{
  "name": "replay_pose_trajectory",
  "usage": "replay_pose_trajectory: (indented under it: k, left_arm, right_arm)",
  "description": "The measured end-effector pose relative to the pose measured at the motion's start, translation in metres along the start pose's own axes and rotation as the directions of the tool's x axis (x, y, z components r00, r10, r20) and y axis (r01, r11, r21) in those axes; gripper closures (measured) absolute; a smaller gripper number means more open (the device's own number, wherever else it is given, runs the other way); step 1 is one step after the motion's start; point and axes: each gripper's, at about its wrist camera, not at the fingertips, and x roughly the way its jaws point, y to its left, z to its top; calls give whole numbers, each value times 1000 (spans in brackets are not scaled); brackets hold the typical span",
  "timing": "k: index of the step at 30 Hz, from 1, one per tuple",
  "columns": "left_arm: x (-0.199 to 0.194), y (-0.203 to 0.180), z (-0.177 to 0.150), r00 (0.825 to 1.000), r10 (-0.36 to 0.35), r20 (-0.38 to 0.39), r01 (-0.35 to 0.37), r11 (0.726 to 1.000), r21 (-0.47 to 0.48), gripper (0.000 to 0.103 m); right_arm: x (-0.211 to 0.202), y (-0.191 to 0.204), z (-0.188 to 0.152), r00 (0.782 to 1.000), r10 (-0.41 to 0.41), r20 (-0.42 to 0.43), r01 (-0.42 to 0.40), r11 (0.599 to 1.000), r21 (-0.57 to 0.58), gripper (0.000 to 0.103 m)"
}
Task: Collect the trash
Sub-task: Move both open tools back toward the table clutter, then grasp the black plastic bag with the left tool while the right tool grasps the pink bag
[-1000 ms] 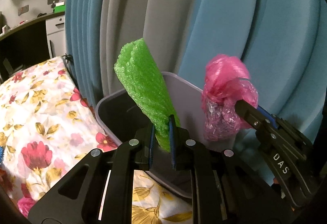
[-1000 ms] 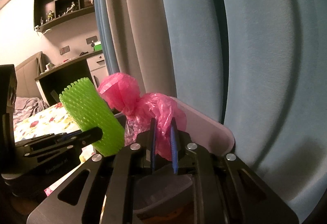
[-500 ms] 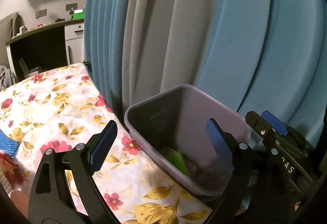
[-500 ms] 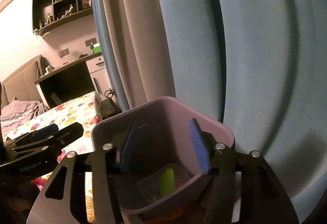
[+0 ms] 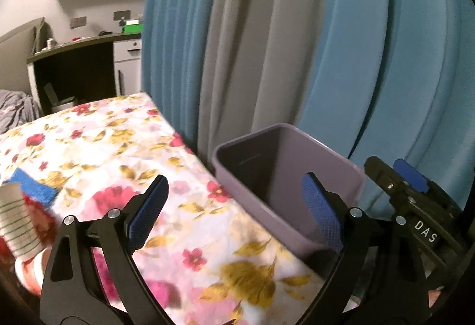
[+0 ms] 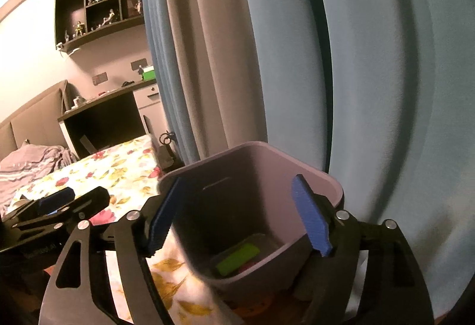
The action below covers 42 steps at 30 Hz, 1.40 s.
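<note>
A purple bin point(image 5: 329, 167) stands beside the floral bed, against the curtains. My left gripper point(image 5: 234, 185) is open and holds nothing; it hangs over the bed's edge just left of the bin. My right gripper point(image 6: 237, 185) is above the bin's point(image 6: 314, 172) mouth, and its jaws are opening with nothing gripped between them. Down in the bin lies the green foam piece point(image 6: 237, 258), with a bit of the pink bag point(image 6: 248, 266) beside it. Each gripper shows in the other's view: the right gripper point(image 5: 409, 182) and the left gripper point(image 6: 71, 200).
The floral bedspread point(image 5: 118, 147) stretches to the left, with a blue item point(image 5: 29, 185) and a ribbed white cup point(image 5: 16, 224) on it at the far left. Blue and grey curtains point(image 5: 341, 43) hang right behind the bin. A desk point(image 6: 104, 117) and shelves are far back.
Both grippers opened and let go of the green foam and the pink bag, which now lie in the bin. Both have pulled back, and the left one has swung left over the bed.
</note>
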Motion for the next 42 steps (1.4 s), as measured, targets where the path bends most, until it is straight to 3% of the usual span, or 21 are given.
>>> replay_pose_trajectory:
  k: [9, 12, 15, 19, 25, 31, 42]
  left_arm:
    - [-86, 50, -40, 988, 143, 52, -141, 989, -44, 13]
    - [-116, 72, -56, 973, 220, 67, -215, 974, -76, 13]
    - [-144, 101, -75, 946, 317, 74, -309, 945, -107, 13]
    - [-167, 141, -99, 924, 378, 50, -367, 918, -150, 13]
    - [-183, 184, -122, 918, 395, 11, -383, 897, -222, 13]
    - [-171, 192, -127, 919, 395, -23, -390, 896, -211, 14]
    - [-138, 205, -120, 918, 387, -91, -397, 894, -207, 38]
  right_arm:
    - [-39, 50, -25, 994, 105, -6, -105, 992, -66, 23]
    - [-49, 70, -34, 987, 158, -21, -159, 984, -73, 23]
    - [-61, 89, -49, 981, 191, -28, -193, 978, -82, 23]
    - [-72, 111, -69, 973, 224, -60, -229, 969, -91, 23]
    - [-78, 140, -92, 955, 274, -115, -286, 952, -108, 23]
    - [-79, 151, -94, 952, 278, -125, -293, 949, -119, 23]
    - [-72, 156, -96, 955, 263, -135, -281, 949, -144, 23]
